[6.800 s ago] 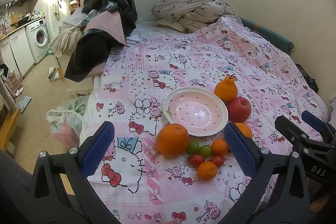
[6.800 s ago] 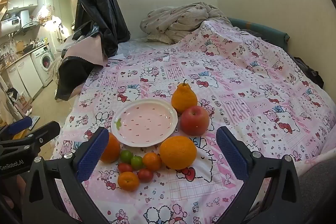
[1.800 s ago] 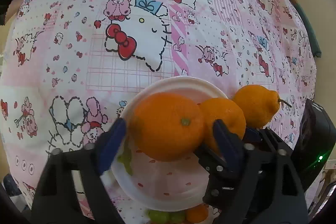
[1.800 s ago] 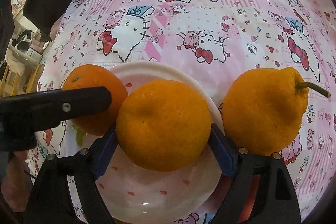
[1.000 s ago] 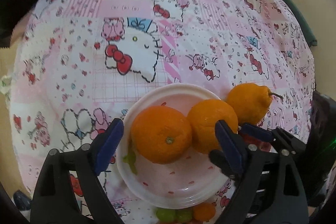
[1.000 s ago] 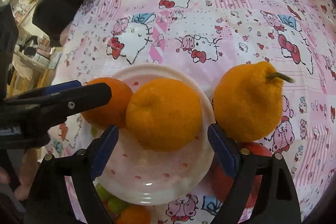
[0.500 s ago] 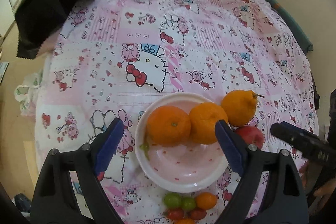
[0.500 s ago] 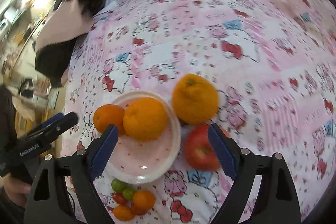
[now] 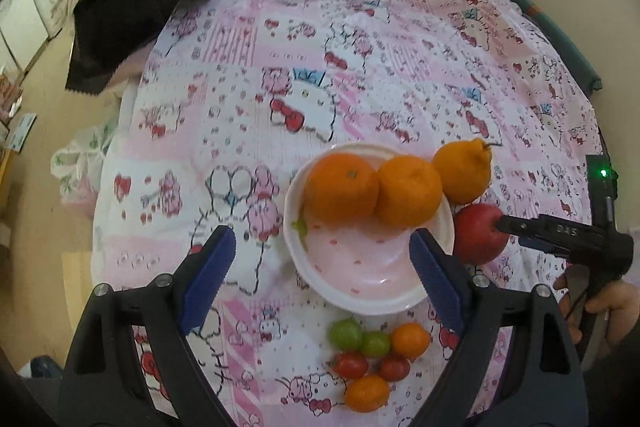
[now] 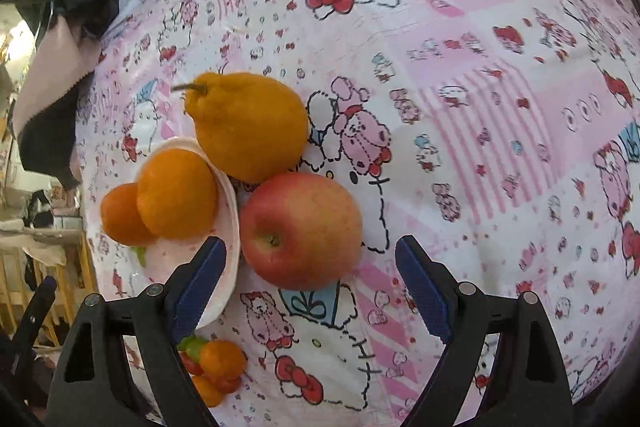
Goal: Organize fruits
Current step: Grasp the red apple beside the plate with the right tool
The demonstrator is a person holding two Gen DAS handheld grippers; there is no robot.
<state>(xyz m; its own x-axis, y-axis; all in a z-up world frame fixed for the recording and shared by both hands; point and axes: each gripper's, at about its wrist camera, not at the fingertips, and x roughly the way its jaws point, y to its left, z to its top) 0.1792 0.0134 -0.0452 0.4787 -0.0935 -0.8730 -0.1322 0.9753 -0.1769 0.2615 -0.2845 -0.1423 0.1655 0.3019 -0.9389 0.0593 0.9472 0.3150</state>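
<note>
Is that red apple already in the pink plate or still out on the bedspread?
Still out. The red apple rests on the bedspread beside the plate's rim; only two oranges sit inside.

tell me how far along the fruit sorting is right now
Done: two oranges sit in the pink plate. In hand: nothing; the right gripper has open jaws lined up on the red apple. The left gripper is open too. Left: the apple, the stemmed citrus and the small fruits on the bedspread.
</note>
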